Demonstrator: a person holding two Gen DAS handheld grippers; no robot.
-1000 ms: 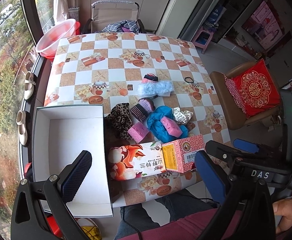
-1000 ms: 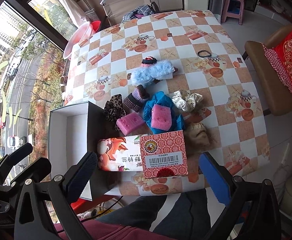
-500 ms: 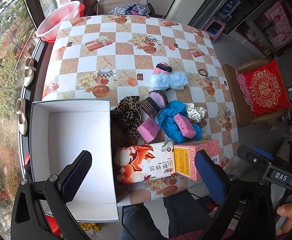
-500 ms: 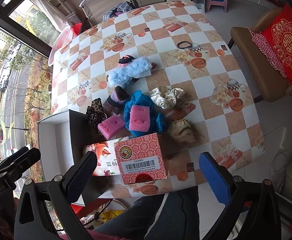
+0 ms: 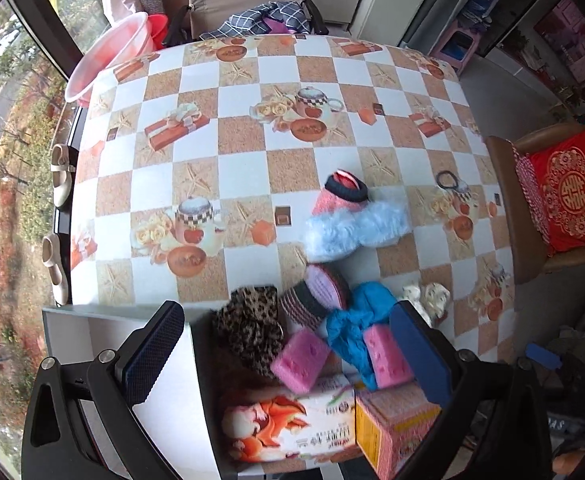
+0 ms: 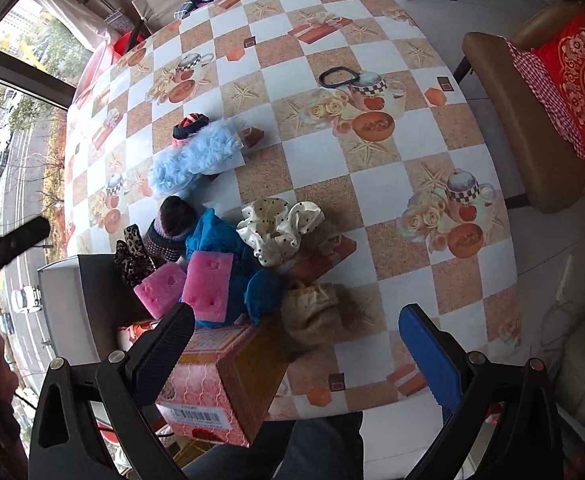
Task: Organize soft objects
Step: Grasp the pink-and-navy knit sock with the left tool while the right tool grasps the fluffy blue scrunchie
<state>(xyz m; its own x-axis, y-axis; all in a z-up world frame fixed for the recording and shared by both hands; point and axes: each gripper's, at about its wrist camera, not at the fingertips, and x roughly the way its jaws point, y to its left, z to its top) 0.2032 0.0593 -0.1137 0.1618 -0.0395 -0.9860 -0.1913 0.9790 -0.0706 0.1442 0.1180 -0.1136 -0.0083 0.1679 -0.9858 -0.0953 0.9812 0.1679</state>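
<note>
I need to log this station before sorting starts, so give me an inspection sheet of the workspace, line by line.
Surface: table under a checkered printed cloth.
Job's things: white box at the near left edge; beside it a leopard scrunchie, two pink sponges, blue cloth, polka-dot scrunchie, tan pouch; further back a fluffy blue piece.
Clutter: two printed cartons at the near edge, black hair tie.
Grippers: left gripper and right gripper open, holding nothing.
Cables: nothing seen.
Surroundings: window, red basin, chair with red cushion.
</note>
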